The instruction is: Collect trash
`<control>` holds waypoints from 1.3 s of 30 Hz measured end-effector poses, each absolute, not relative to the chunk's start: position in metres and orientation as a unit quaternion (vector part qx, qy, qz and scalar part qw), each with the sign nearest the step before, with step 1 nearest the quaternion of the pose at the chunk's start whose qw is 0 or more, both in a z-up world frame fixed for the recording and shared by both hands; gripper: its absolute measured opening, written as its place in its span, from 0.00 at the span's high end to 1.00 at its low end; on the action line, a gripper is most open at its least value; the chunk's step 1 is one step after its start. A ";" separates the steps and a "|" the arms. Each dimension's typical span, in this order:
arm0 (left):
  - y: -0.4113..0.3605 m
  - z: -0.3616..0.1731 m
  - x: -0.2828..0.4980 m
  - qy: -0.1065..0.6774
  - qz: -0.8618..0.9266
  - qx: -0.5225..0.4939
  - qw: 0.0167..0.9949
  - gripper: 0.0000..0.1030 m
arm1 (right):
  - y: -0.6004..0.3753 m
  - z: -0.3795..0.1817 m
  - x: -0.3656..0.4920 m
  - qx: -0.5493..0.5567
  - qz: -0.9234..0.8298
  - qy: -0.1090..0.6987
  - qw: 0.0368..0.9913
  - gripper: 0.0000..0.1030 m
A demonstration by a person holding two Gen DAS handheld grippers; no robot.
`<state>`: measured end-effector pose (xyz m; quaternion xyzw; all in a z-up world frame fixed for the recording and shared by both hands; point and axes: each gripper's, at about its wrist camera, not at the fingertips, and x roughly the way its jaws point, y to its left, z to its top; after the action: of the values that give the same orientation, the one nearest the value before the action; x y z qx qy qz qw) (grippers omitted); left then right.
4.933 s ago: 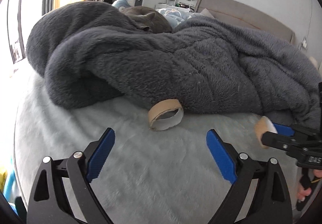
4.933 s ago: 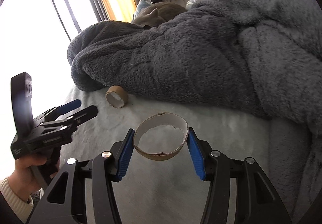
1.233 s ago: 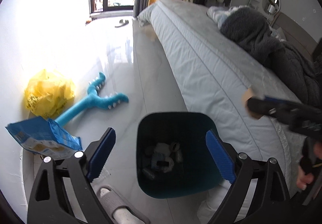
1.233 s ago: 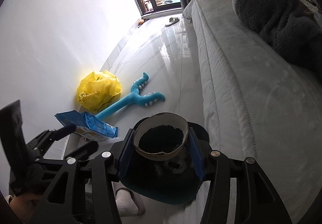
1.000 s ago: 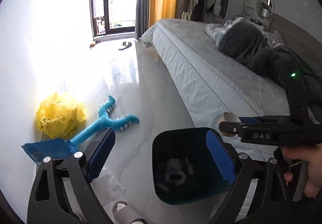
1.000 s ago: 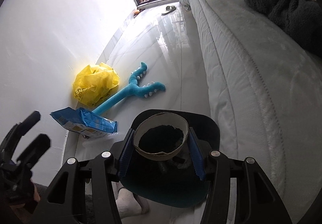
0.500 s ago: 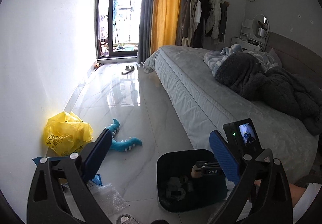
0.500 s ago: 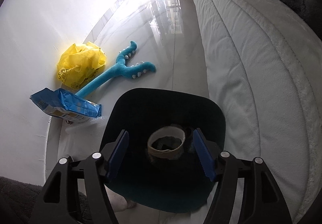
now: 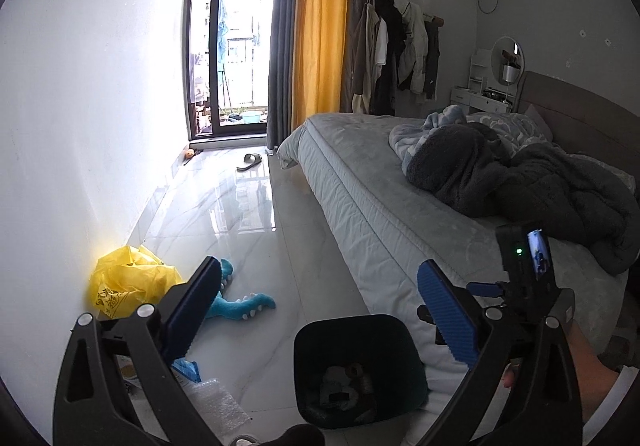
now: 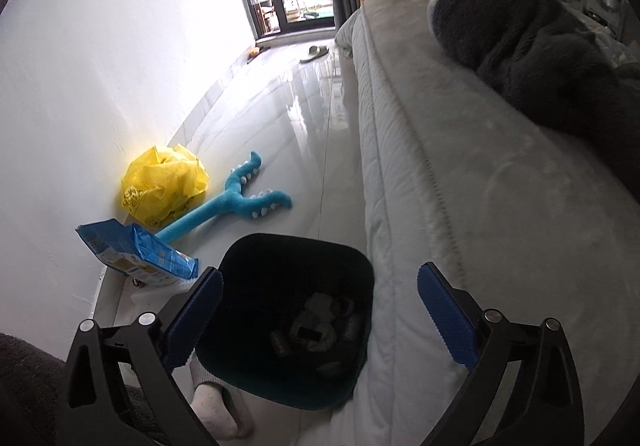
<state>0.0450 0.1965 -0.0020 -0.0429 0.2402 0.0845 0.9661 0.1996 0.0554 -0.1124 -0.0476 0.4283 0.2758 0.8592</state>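
Trash sits in the bin [image 10: 296,258]; our right gripper [image 10: 320,310], jaws just opened, is empty; next, we seek more litter.

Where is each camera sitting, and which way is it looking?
Left wrist: on the left gripper, looking a little downward along the room toward the window and bed; its open jaws, the right gripper and a forearm show.
Right wrist: on the right gripper, looking steeply down at the bin; its jaws, just opened, are empty; a socked foot shows.
Both show the bin, the yellow bag, the blue toy and the bed.
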 end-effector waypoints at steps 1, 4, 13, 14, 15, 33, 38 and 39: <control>0.192 -0.001 0.042 0.238 0.084 -0.048 0.966 0.03 | 0.047 -0.104 0.195 -0.049 0.273 0.415 0.866 0.03; 0.180 -0.001 0.036 0.241 0.083 -0.047 0.966 0.03 | 0.015 -0.074 0.176 -0.050 0.263 0.367 0.891 0.03; 0.138 -0.001 0.030 0.249 0.060 -0.041 0.966 0.03 | -0.096 -0.005 0.110 -0.034 0.224 0.282 0.932 0.03; 0.133 0.000 0.027 0.249 0.059 -0.036 0.966 0.03 | -0.111 0.001 0.102 -0.032 0.214 0.277 0.936 0.03; 0.127 0.001 0.025 0.248 0.058 -0.030 0.967 0.03 | -0.125 0.006 0.094 -0.032 0.204 0.273 0.940 0.03; 0.075 -0.035 0.007 0.259 0.011 0.026 0.966 0.03 | -0.237 -0.001 0.023 0.001 0.150 0.245 0.958 0.03; 0.075 -0.031 -0.002 0.241 0.020 0.026 0.970 0.03 | -0.230 -0.002 0.021 -0.009 0.176 0.243 0.954 0.03; 0.076 -0.031 -0.004 0.237 0.024 0.025 0.971 0.03 | -0.231 -0.002 0.019 -0.008 0.176 0.242 0.954 0.03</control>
<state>-0.0037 0.0763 -0.0306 0.0252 0.2368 0.0238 0.9709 0.0187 -0.2309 -0.0019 -0.0076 0.2417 0.1764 0.9541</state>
